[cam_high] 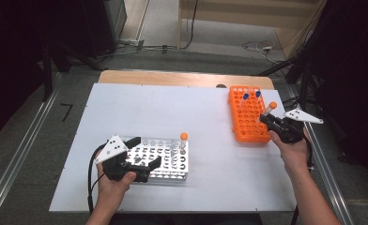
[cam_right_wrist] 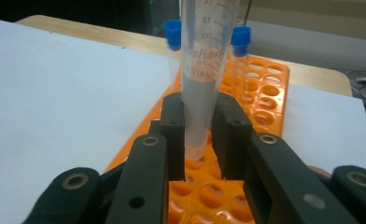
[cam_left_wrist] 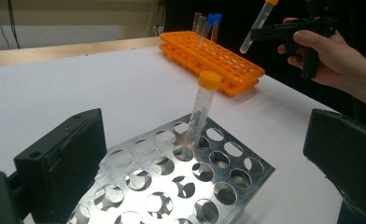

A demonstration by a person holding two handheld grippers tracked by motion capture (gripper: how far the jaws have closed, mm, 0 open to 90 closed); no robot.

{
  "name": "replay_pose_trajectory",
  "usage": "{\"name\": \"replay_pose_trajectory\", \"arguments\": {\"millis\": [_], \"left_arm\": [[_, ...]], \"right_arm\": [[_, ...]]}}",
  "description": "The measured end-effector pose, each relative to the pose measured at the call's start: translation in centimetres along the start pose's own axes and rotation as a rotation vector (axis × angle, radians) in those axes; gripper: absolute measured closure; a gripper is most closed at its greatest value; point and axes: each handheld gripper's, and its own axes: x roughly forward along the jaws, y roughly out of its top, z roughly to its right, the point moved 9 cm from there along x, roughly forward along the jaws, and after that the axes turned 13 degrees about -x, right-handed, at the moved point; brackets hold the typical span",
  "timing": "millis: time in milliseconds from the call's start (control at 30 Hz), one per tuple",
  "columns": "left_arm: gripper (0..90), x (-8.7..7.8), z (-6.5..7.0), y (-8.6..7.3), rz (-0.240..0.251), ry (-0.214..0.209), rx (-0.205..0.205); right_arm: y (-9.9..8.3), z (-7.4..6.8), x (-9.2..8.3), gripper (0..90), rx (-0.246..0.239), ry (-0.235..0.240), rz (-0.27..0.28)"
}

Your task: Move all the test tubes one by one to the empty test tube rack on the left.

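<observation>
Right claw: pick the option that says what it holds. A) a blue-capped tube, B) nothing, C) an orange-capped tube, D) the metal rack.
C: the right claw is shut on a clear tube with an orange cap, lifted beside the orange rack, while the two blue-capped tubes stand in that rack.

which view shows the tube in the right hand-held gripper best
The right gripper view: the tube stands close up between the pads, its printed scale readable. The left gripper view shows it whole but far off; the high view shows it small, over the orange rack.
</observation>
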Motion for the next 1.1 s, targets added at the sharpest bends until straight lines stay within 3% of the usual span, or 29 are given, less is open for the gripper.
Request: {"name": "replay_pose_trajectory", "arguments": {"millis": [333, 500, 700, 733, 767, 833, 1000, 1100], "left_arm": [[0.0, 0.2, 0.5, -0.1, -0.006, -0.011, 0.01], [0.0, 0.5, 0.9, -0.3, -0.011, -0.018, 0.016], [0.0, 0.7, 1.5, -0.5, -0.02, -0.031, 0.023], [0.0, 0.7, 1.7, -0.6, -0.023, -0.034, 0.029], [0.0, 0.8, 1.8, -0.6, -0.025, -0.035, 0.031], [0.0, 0.8, 2.1, -0.7, -0.027, -0.041, 0.036], [0.0, 0.9, 2.9, -0.8, -0.031, -0.055, 0.049], [0.0, 1.0, 3.4, -0.9, -0.032, -0.068, 0.052]], "right_arm": [[0.2, -4.5, -2.9, 73.1, -0.035, 0.086, 0.009], [-0.1, -6.6, -3.7, 73.1, -0.044, 0.127, 0.016], [-1.2, -10.6, -4.7, 73.1, -0.072, 0.207, 0.007], [-1.2, -10.6, -4.7, 73.1, -0.072, 0.207, 0.007], [-1.1, -11.5, -5.0, 73.1, -0.078, 0.229, 0.012], [-1.0, -12.0, -5.1, 73.1, -0.083, 0.239, 0.018], [-1.2, -14.6, -5.9, 73.1, -0.106, 0.297, 0.019], [-1.3, -15.4, -6.1, 73.1, -0.118, 0.316, 0.021]]}}
